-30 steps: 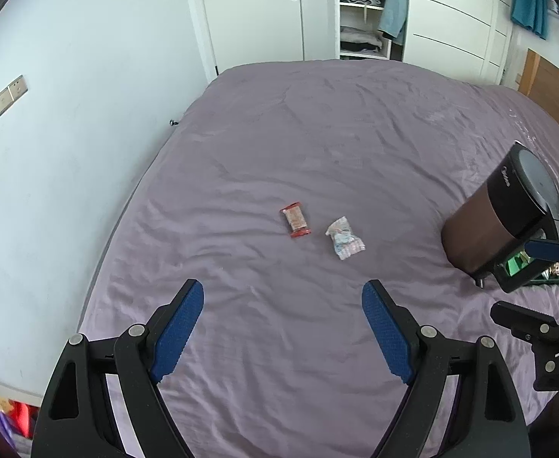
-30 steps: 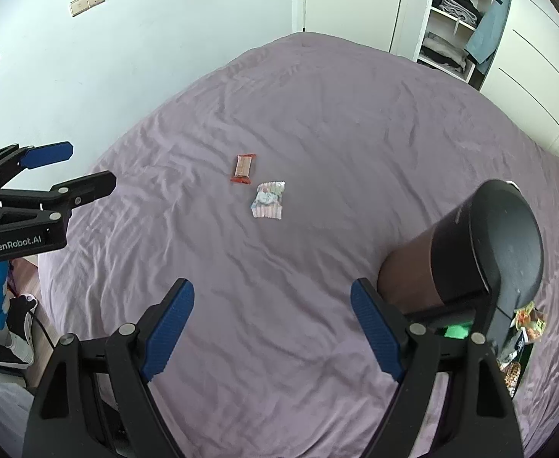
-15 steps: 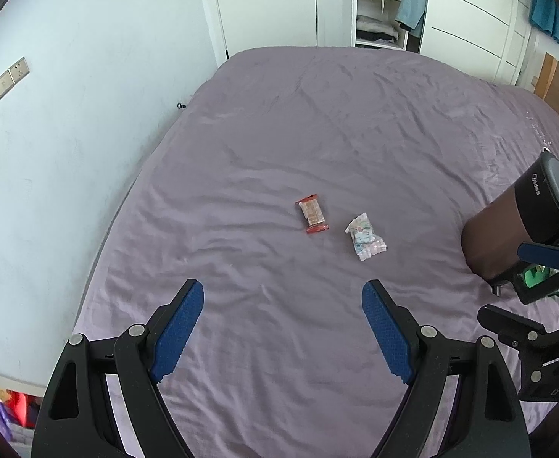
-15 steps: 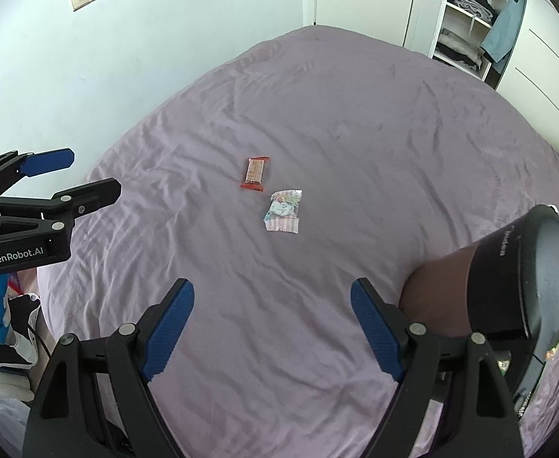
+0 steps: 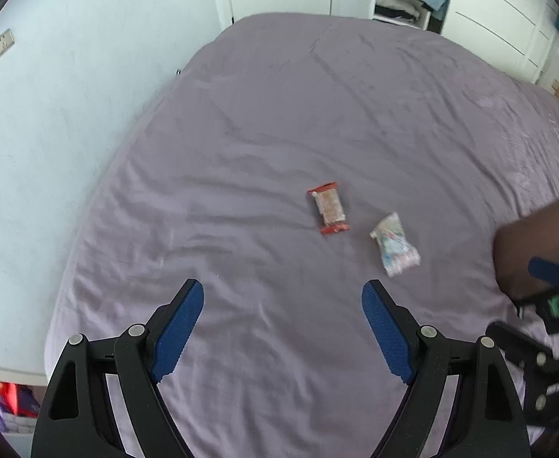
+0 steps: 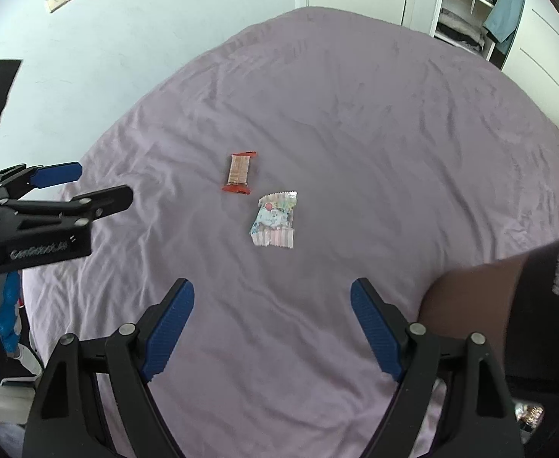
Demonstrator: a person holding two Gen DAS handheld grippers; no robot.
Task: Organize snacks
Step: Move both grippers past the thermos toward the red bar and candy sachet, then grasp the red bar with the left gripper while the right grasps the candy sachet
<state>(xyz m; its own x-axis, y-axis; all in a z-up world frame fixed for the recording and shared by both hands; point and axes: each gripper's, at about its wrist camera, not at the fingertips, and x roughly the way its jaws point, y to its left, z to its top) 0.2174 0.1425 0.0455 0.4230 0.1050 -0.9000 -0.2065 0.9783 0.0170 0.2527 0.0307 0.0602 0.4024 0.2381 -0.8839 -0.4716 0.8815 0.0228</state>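
From your left wrist camera, the left claw [image 5: 282, 328] is spread wide with nothing between its blue pads, pointing down at the purple bed sheet [image 5: 279, 122]. Two snacks lie just ahead of it, near each other but not touching: a red-ended bar [image 5: 328, 213] and, to its right, a pale crinkled packet [image 5: 394, 244]. Both look light and thin. The bar seems fairly stiff, so pinch it across its narrow middle. The packet looks soft and slippery, likely to crumple; take it by the crimped end or across its body with a gentle squeeze. The sheet is soft and wrinkled, so press in low or you may gather cloth along with the wrapper. At the right edge you see a dark brown container [image 5: 527, 252] lying beside the right claw [image 5: 527, 301]; its inside is not visible here.

From your right wrist camera, the right claw [image 6: 271, 328] is also spread and empty. The bar [image 6: 240, 172] sits farther up the sheet [image 6: 355, 114], the packet [image 6: 274, 219] nearer your pads and slightly right. The left claw [image 6: 100, 187] shows at the left edge, open too. The brown container with its black lid end [image 6: 508, 305] fills the lower right; something colourful shows below it, too small to tell. Whether it holds snacks you cannot tell.
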